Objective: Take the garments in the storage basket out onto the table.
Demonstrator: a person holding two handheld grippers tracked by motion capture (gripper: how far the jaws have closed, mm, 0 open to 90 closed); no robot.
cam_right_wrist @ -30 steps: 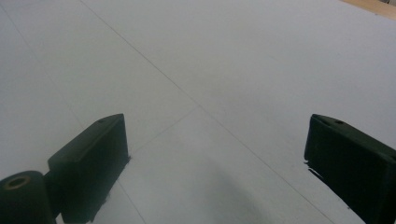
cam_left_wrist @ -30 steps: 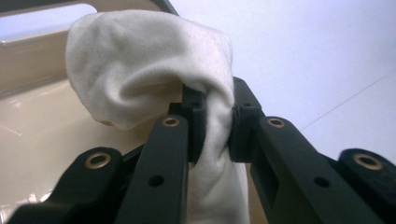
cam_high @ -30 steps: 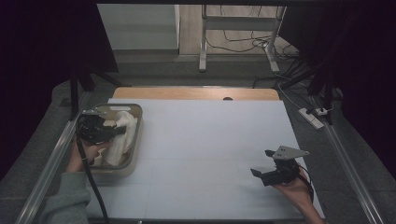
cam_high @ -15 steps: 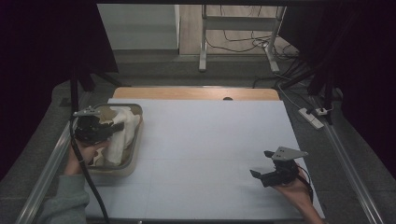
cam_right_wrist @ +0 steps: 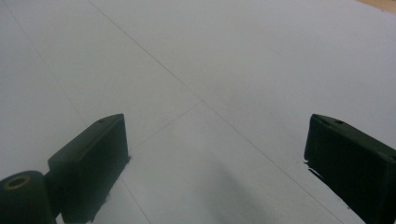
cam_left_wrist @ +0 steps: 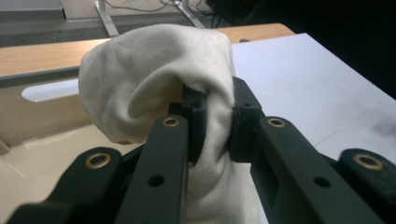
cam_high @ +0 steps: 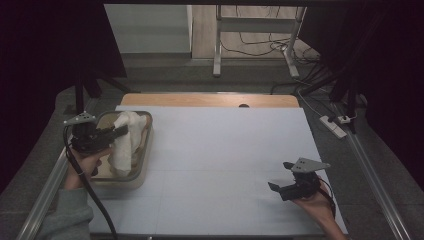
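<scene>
- Right now, L gripper (cam_high: 119, 132) is clamped on a white cloth (cam_high: 126, 140), jaws pinched tight on a fold of the fabric; seen close in the left gripper view, where the cloth (cam_left_wrist: 154, 88) bulges up over the L gripper (cam_left_wrist: 212, 119) tips and hangs down between the 2 arms.
- Cloth hangs over the tray (cam_high: 142, 165), which sits near the table's left edge, about midway front to back; lower end of the cloth reaches down inside the tray, upper part is lifted at the jaws. Can't tell if the bottom end touches the tray floor.
- Tray = shallow rectangular tub w/ rounded corners, pale inside (cam_left_wrist: 28, 154), darker rim.
- L hand (cam_high: 85, 162) holds the gripper body from the person's side; black cable (cam_high: 92, 200) trails back along the grey-green sleeve (cam_high: 67, 215).
- R gripper (cam_high: 281, 175) sits near the table's front-right corner, well apart from tray + cloth; jaws wide, nothing between them. In the right gripper view, the R gripper (cam_right_wrist: 215, 154) looks down on bare white table surface (cam_right_wrist: 210, 70), the 2 black pads far apart.
- R hand (cam_high: 315, 200) under it, grey 3-cornered plate (cam_high: 310, 164) on top.
- Table (cam_high: 225, 145): white sheet over a wooden top, wood strip (cam_high: 210, 99) showing along the far edge.
</scene>
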